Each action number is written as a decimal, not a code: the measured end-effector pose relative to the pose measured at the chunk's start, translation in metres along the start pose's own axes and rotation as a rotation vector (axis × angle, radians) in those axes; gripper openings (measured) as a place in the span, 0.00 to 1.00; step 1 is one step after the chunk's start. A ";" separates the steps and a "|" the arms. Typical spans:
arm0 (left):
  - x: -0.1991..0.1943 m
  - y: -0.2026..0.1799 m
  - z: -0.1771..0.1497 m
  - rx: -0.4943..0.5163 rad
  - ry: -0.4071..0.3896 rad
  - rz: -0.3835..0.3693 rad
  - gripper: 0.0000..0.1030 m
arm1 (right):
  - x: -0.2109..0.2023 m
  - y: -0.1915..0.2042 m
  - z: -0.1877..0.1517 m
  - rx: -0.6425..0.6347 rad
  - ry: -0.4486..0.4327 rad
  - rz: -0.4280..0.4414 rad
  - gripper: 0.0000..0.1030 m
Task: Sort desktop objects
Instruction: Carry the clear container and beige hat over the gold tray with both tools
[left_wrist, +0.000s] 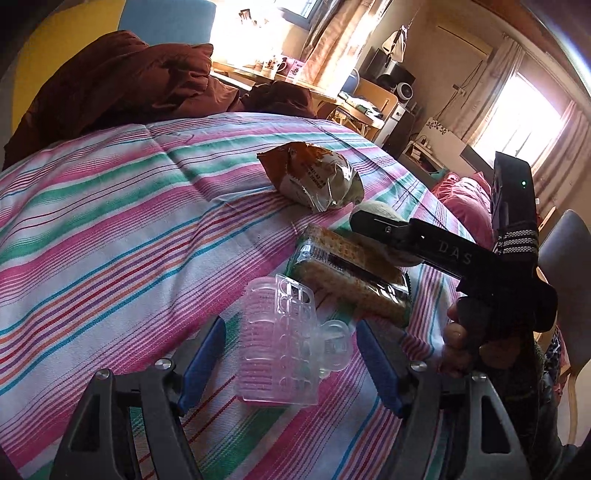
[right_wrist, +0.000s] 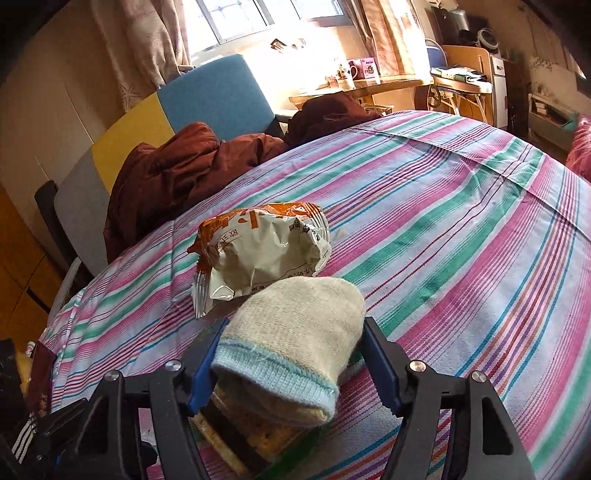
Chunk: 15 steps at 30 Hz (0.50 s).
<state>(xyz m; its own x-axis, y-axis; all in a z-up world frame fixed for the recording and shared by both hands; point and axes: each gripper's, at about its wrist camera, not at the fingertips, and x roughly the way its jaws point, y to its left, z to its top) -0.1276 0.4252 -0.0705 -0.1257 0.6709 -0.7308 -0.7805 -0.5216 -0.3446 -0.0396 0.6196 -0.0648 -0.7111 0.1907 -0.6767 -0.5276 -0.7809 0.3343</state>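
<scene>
Striped cloth (right_wrist: 461, 236), sock (right_wrist: 295, 332) between jaws.

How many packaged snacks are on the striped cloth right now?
2. A crumpled snack bag lies farthest from the grippers; a cracker pack sits nearer, partly under the sock that lies between the right gripper's fingers. Others may be hidden.

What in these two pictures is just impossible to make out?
- Sock: left wrist view shows only slivers behind the right hand-held gripper.
- Cracker pack: right wrist view, mostly under the sock.
- Snack bag print: crumpled, unreadable.
- Clear plastic clips: count unclear, overlapping.
</scene>
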 end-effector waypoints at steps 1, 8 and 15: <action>0.001 -0.003 0.000 0.014 0.002 0.017 0.73 | 0.000 -0.001 0.000 0.006 0.000 0.006 0.69; 0.007 -0.022 -0.002 0.106 0.012 0.155 0.69 | 0.000 -0.008 -0.001 0.042 -0.008 0.048 0.70; -0.004 -0.012 -0.004 0.058 -0.022 0.159 0.58 | -0.001 -0.009 -0.002 0.051 -0.018 0.066 0.69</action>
<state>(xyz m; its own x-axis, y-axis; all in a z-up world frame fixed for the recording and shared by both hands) -0.1147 0.4270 -0.0663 -0.2636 0.5942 -0.7599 -0.7834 -0.5915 -0.1908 -0.0334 0.6257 -0.0684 -0.7531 0.1512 -0.6403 -0.5022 -0.7610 0.4108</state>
